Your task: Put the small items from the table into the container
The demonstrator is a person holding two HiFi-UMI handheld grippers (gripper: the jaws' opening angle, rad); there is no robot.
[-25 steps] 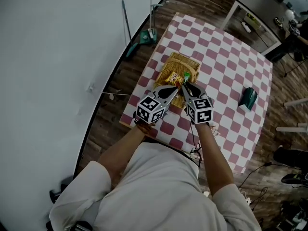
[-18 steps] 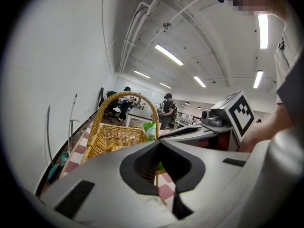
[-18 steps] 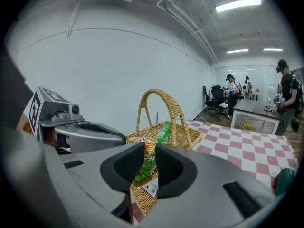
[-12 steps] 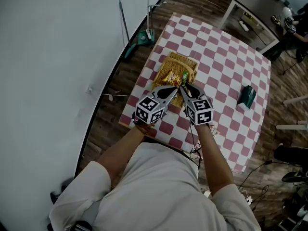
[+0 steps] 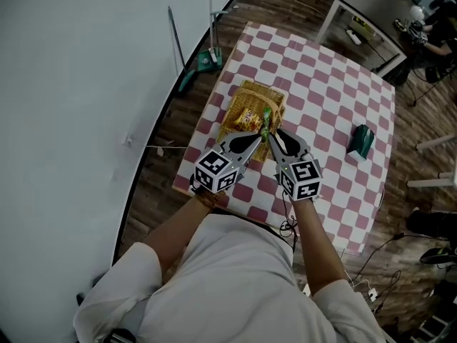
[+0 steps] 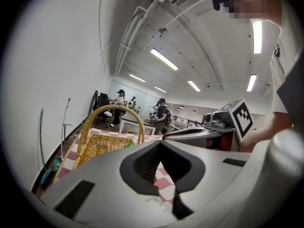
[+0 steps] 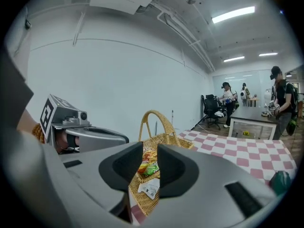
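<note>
A wicker basket with a hoop handle stands near the left edge of the checkered table. Inside it lie a yellow-orange snack packet and a green packet. Both grippers hover side by side just in front of the basket. My left gripper has its tips together and holds nothing; in the left gripper view its shut tips point at the basket. My right gripper stands open and empty. Through its gap I see the packets and a white slip in the basket.
A dark green object lies on the table far to the right, also in the right gripper view. A white wall runs along the left. Behind the table stand a desk and people in the room.
Both grippers have risen and drawn back a little from the basket. The green packet that was at the right gripper's tips now lies in the basket, apart from the jaws.
</note>
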